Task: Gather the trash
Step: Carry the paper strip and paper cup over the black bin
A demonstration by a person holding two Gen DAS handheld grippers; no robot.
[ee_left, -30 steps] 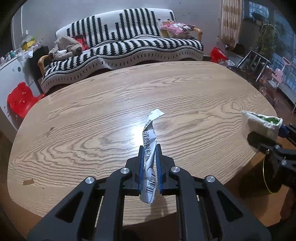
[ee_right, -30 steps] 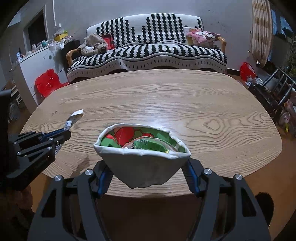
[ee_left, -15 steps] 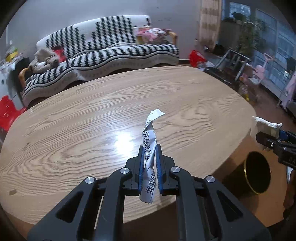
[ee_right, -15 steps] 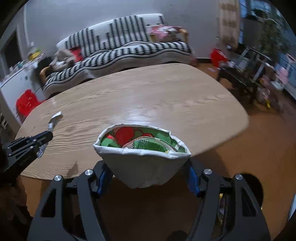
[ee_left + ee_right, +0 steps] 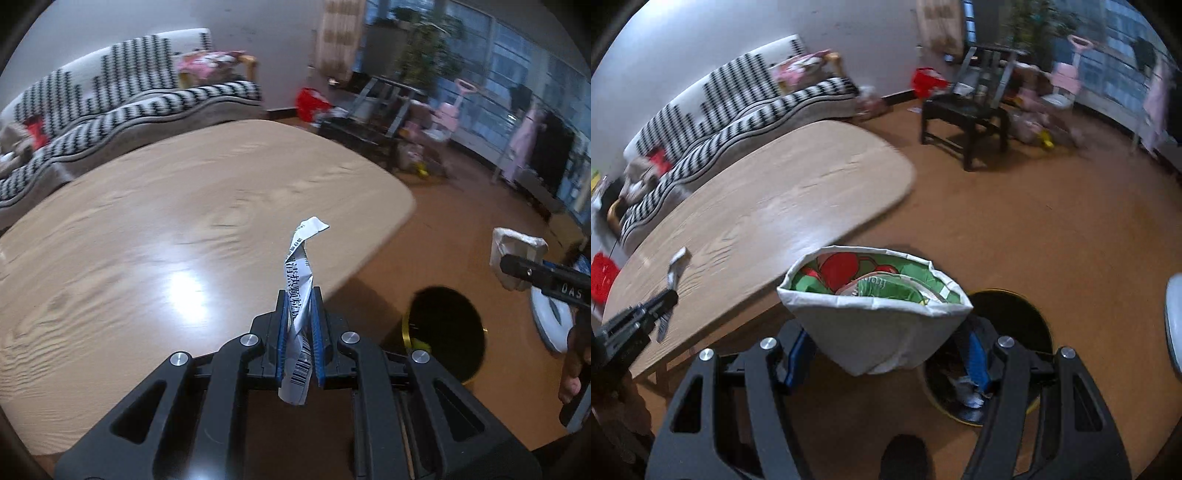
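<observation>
**Two pieces of trash held beside the bin**

A twisted white wrapper strip point(image 5: 300, 295) is clamped between the nearly closed blue pads of the left gripper point(image 5: 299, 332). Its long axis runs along the fingers, with the barcoded end hanging below the pads and the folded tip pointing up and away from the camera. The strip is held over the table's near edge, with the black gold-rimmed bin point(image 5: 447, 332) on the floor to its right.

A crumpled paper cup point(image 5: 875, 317) with a red-and-green printed inside is gripped across its width by the widely spread fingers of the right gripper point(image 5: 886, 354). Its open mouth is turned up and away from the camera. The bin point(image 5: 1012, 306) lies directly behind and below the cup, and much of its opening is hidden by the cup and the right-hand finger.

The wooden table point(image 5: 768, 206) stands left of the bin. A striped sofa point(image 5: 738, 107) is seen beyond the table, and a dark stool point(image 5: 964, 118) stands on the floor beyond the bin.
</observation>
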